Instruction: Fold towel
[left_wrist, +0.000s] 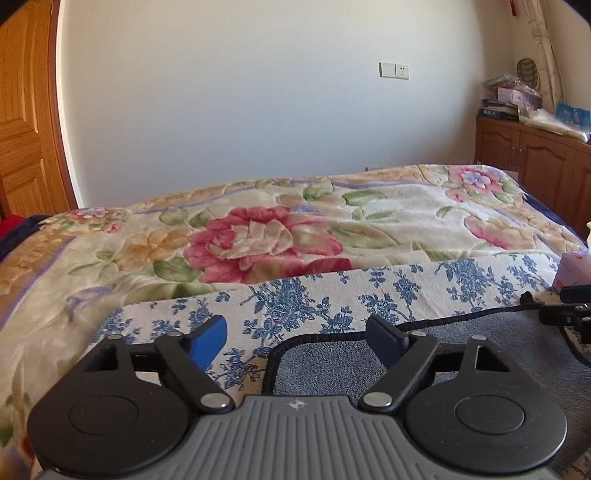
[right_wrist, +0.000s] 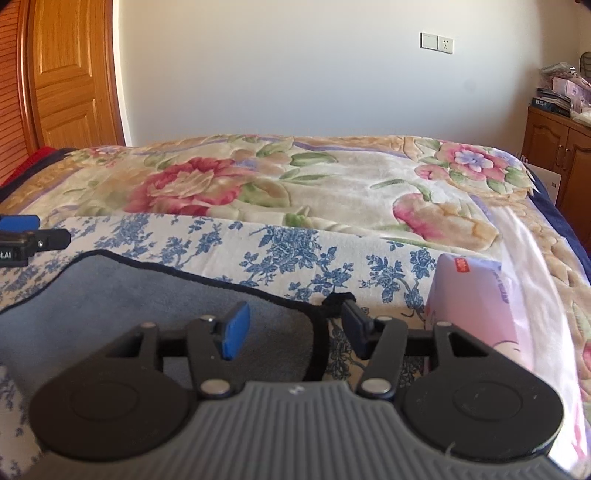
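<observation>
On the far left stood an orange-brown wooden door (right_wrist: 70, 74). Next to it was a plain white wall (left_wrist: 240, 110) with a white switch and socket plate (left_wrist: 394, 70). A big soft blanket with red and pink flowers (left_wrist: 266, 236) covered the bed, and a white cloth with little blue flowers (left_wrist: 314, 295) lay on the near part of it.

The left gripper (left_wrist: 297, 334) had its two fingers wide apart, holding nothing. It sat right over the near left corner of the grey fluffy towel with a black edge (left_wrist: 332, 365), which lay flat on the blue-flower cloth.

The right gripper (right_wrist: 293, 325) had its fingers apart too, holding nothing, at the towel's right corner (right_wrist: 122, 295). Just beside it stood a pale pink tissue pack (right_wrist: 476, 299). On the far right was a brown wooden cabinet (left_wrist: 532, 162) with things piled on top.
</observation>
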